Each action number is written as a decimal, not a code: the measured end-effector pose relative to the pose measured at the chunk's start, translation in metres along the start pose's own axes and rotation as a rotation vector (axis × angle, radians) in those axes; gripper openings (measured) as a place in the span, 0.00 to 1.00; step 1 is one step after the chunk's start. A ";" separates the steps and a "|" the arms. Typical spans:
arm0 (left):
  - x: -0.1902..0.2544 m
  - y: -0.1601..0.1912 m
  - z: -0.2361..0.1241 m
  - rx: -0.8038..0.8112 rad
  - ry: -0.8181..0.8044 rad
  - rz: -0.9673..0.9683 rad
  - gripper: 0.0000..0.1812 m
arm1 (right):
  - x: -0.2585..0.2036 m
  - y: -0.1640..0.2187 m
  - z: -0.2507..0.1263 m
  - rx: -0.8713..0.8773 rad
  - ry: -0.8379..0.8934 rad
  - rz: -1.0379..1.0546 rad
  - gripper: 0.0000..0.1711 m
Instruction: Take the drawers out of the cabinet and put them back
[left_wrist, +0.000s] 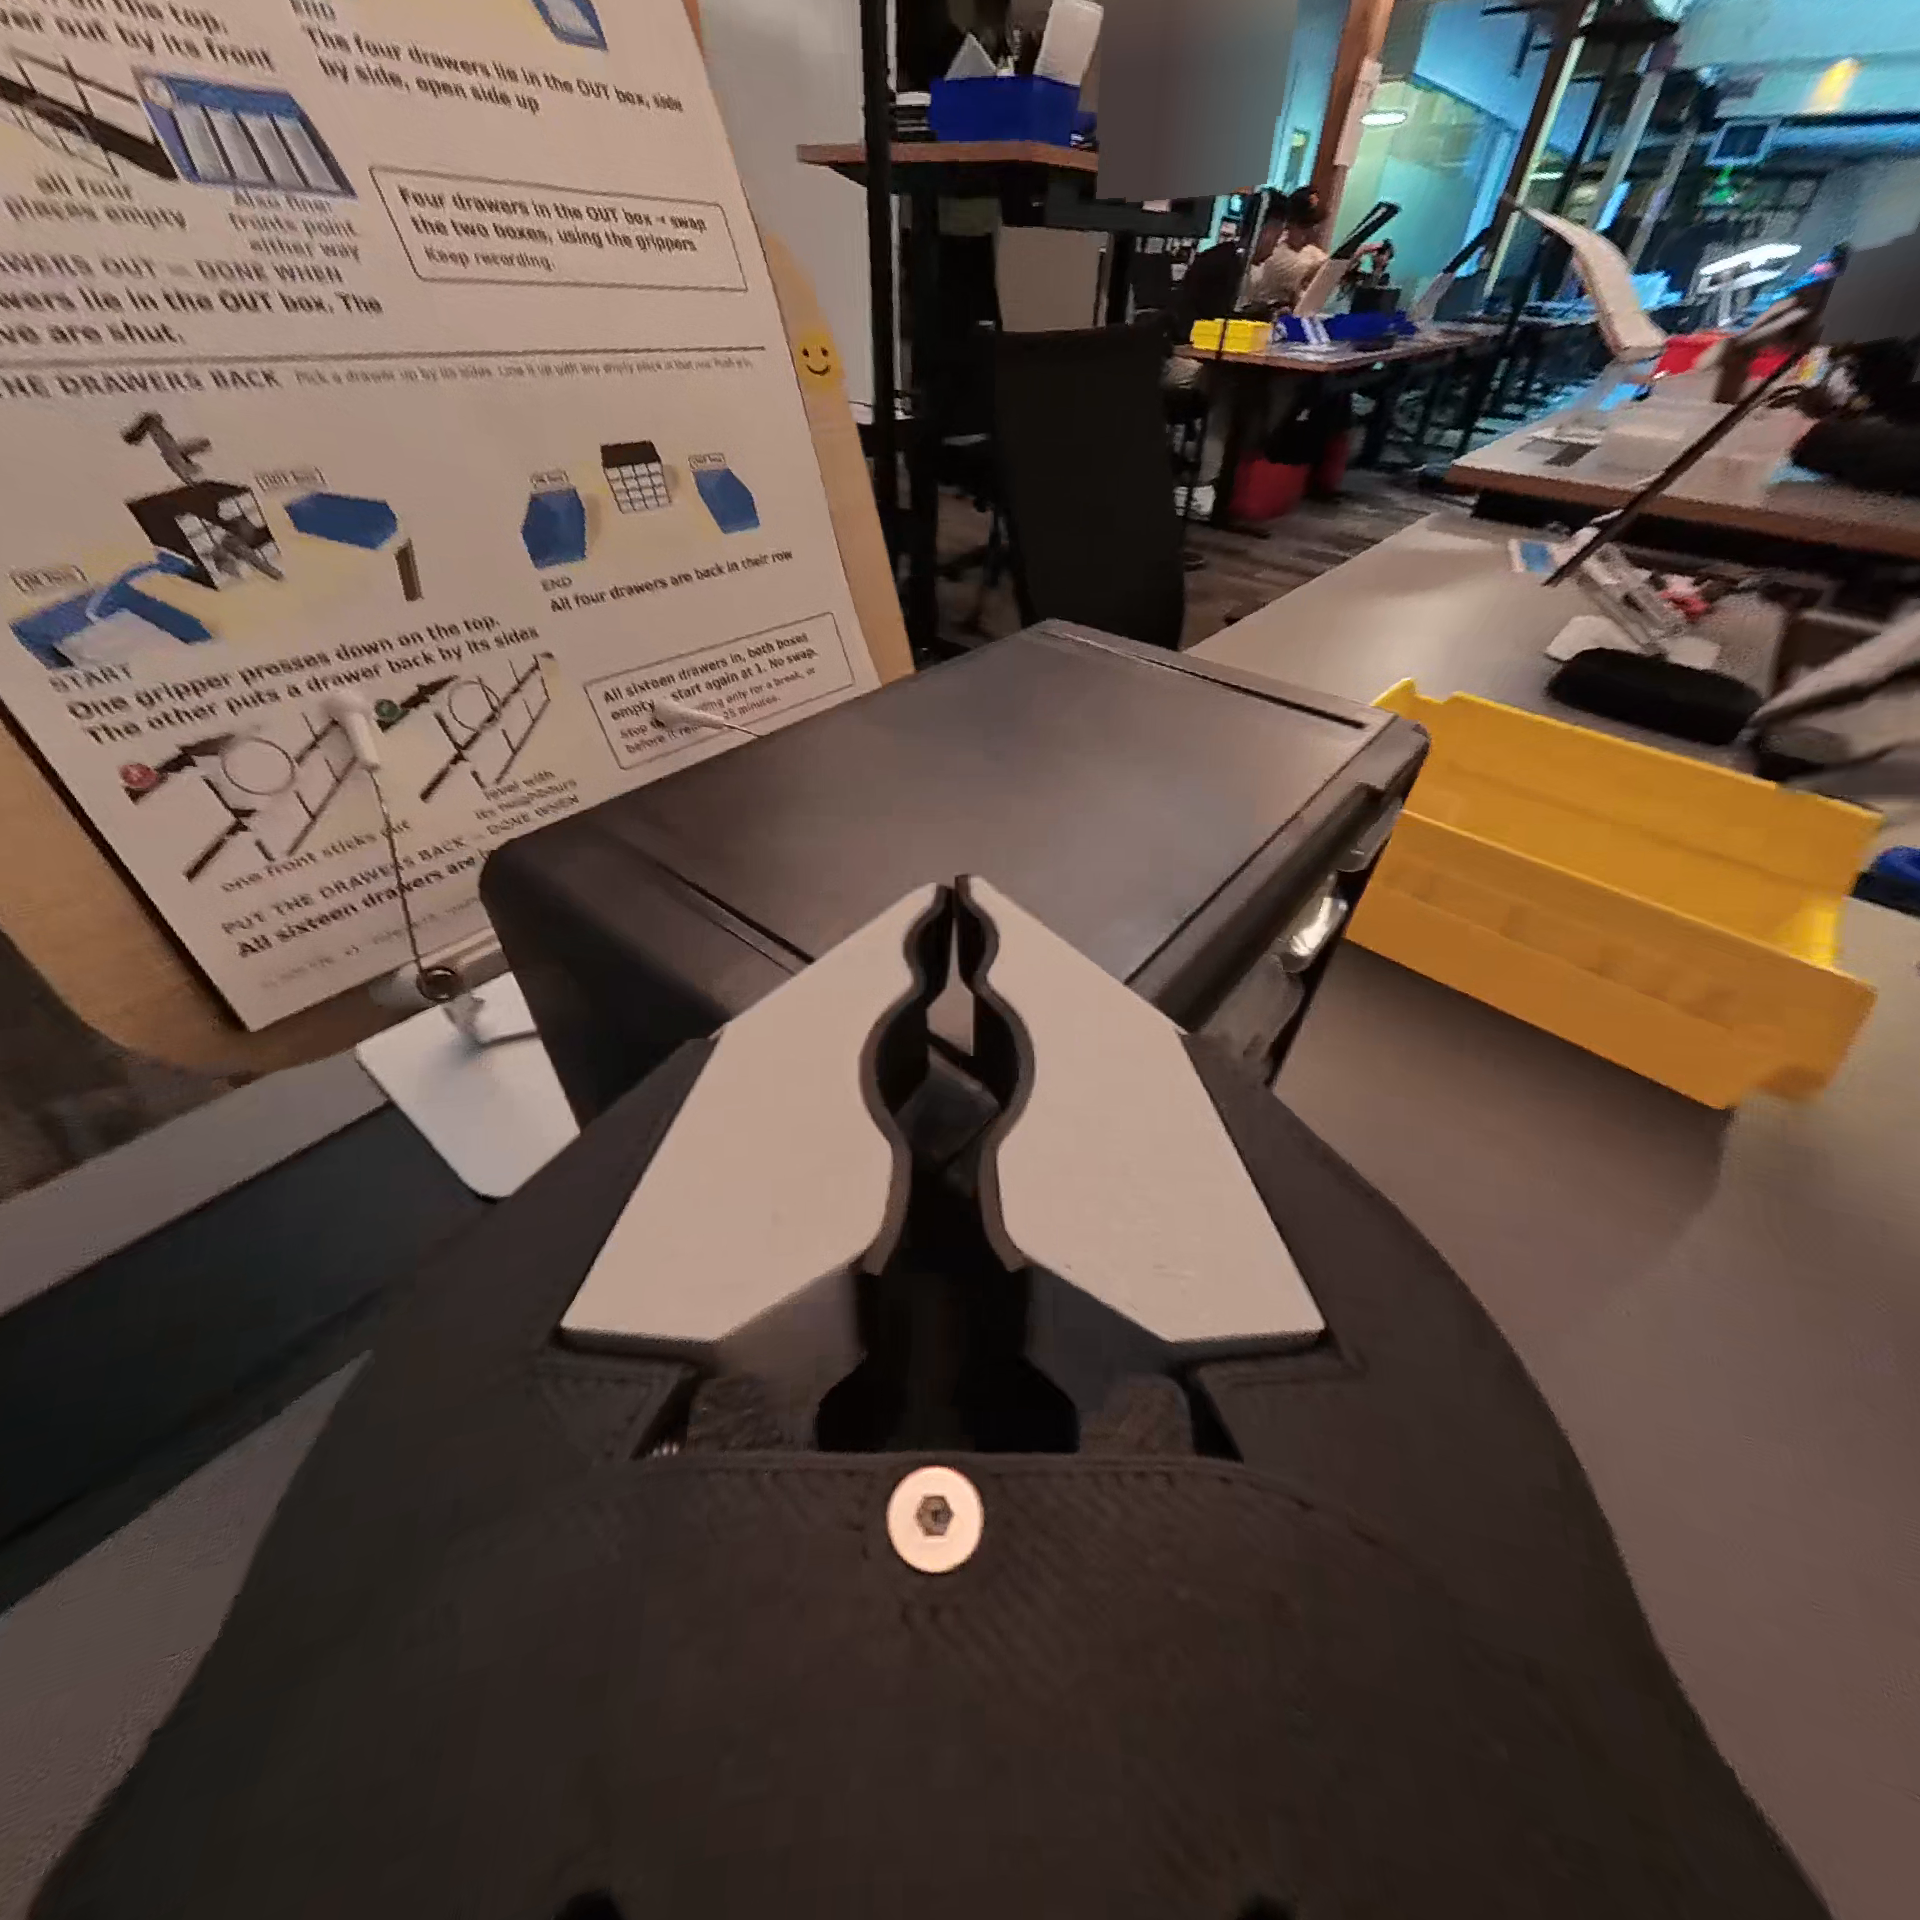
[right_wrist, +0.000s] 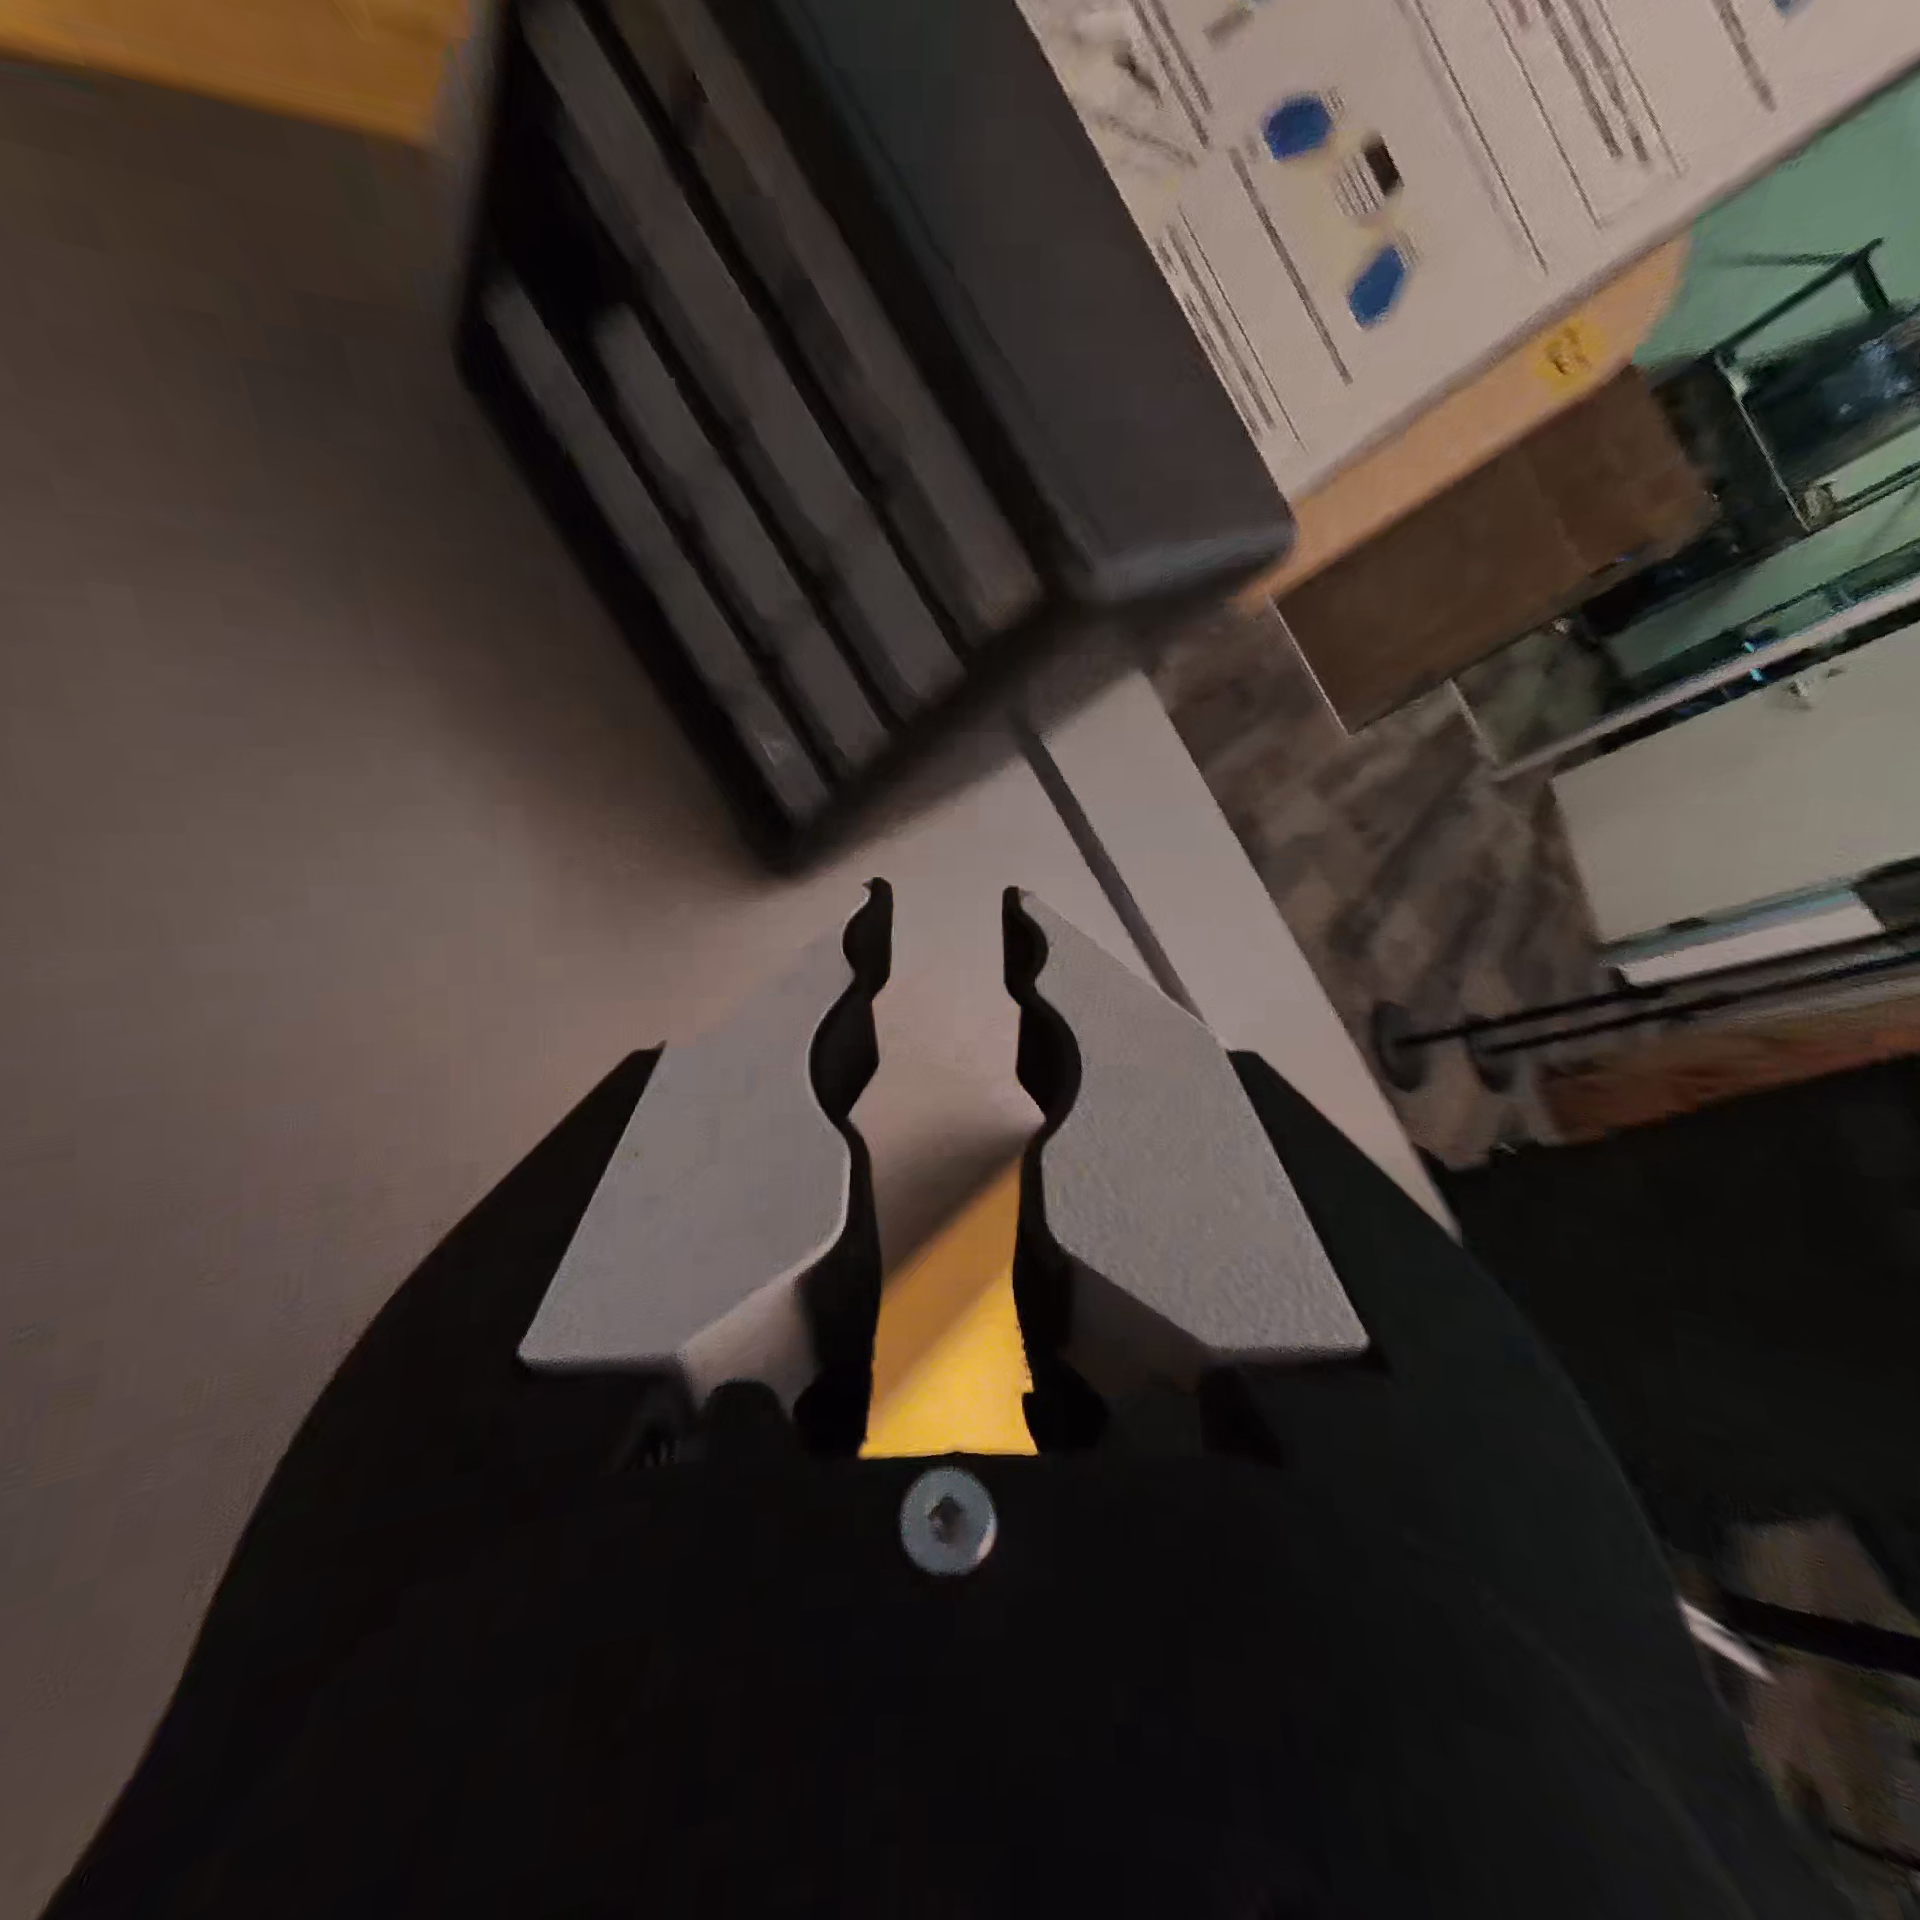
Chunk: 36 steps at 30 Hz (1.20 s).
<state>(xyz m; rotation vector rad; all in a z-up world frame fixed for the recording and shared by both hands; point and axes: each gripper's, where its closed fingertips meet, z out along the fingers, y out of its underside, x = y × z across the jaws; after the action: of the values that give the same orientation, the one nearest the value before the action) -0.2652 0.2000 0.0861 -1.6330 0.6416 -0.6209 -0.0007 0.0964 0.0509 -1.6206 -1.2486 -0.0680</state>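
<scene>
Left tool (left_wrist: 954, 894) closed, empty, over cabinet (left_wrist: 997, 790) top on counter (left_wrist: 1558, 1299). Right tool (right_wrist: 943, 902) slightly open, empty, near drawers (right_wrist: 727, 499). Advice: press top firmly; approach drawer front squarely.

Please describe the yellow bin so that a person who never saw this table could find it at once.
Find the black cabinet standing on the grey table, in front of the white poster. The yellow bin lies on the table beside it, on the side away from the poster. It is the only bright yellow thing nearby.
</scene>
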 end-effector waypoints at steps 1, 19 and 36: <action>0.000 0.001 -0.003 -0.007 0.020 -0.018 0.00 | -0.021 -0.017 0.011 0.044 -0.017 0.038 0.11; -0.003 0.020 -0.003 -0.071 0.065 -0.209 0.00 | -0.111 -0.092 0.154 0.400 0.213 0.471 0.17; -0.018 0.004 0.000 -0.407 0.026 0.386 0.00 | -0.118 -0.066 0.190 0.176 0.345 0.131 0.18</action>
<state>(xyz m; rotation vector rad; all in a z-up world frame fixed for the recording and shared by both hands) -0.2781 0.2128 0.0816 -1.8053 1.1249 -0.2354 -0.1990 0.1501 -0.0597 -1.4613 -0.8586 -0.1454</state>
